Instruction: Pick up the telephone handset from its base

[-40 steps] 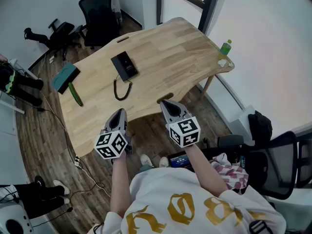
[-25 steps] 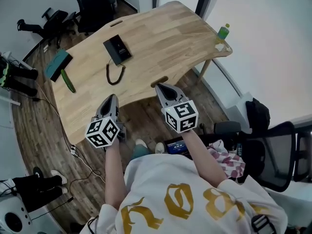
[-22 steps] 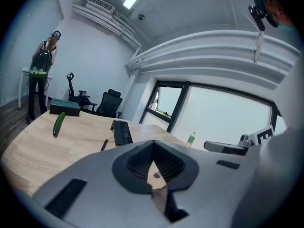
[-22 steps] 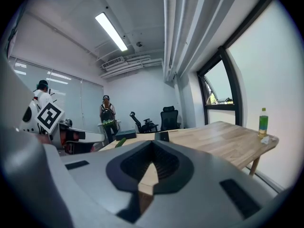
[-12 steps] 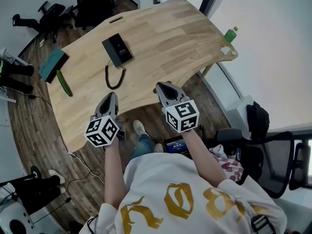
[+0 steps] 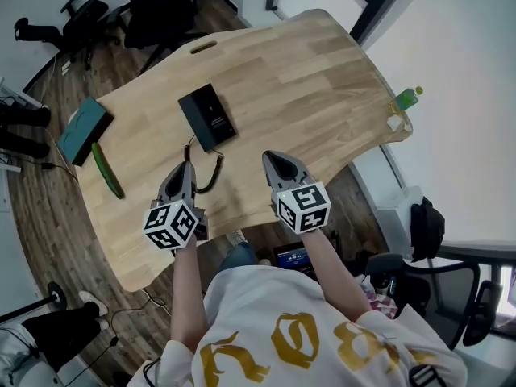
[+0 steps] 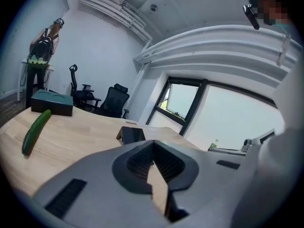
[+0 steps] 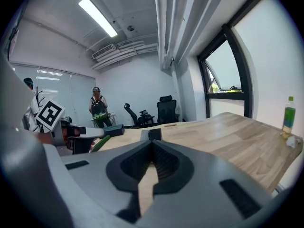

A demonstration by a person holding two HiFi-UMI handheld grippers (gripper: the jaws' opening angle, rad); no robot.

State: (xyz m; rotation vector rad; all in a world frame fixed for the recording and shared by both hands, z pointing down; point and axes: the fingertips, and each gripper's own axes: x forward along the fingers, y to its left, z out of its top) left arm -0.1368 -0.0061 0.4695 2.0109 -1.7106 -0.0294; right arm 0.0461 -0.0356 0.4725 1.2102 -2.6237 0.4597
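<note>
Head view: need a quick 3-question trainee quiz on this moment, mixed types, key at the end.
1. True or false: the telephone lies on the table, held by neither gripper.
2. The left gripper's jaws are: A) open; B) shut on a pen; C) shut with nothing between them.
3. What lies beside the teal box?

Key: 1 true. 2 C. 3 a cucumber.
</note>
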